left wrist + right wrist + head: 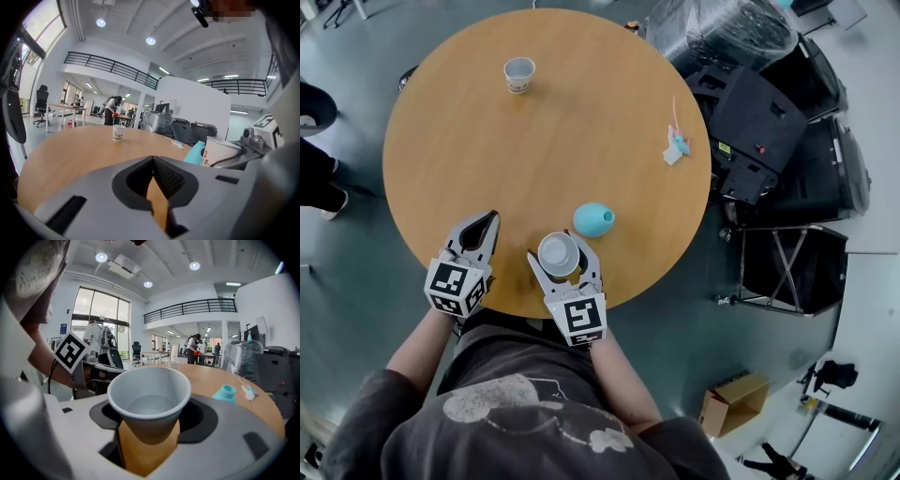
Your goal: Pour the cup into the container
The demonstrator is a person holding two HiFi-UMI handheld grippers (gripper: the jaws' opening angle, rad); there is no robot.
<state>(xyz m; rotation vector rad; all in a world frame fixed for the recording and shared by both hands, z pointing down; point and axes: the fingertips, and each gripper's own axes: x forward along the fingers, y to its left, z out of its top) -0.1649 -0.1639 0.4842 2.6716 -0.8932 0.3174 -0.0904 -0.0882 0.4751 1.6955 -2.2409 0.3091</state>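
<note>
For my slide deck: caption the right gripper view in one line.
The right gripper holds an upright paper cup between its jaws, with the wooden table and teal container beyond.

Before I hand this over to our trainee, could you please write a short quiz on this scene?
1. True or false: the left gripper is shut and empty.
2. The right gripper holds: A) a paper cup; B) a spoon; C) nothing.
3. How many paper cups are in view?
Key: 1 true; 2 A; 3 two, the held one and the far cup.
</note>
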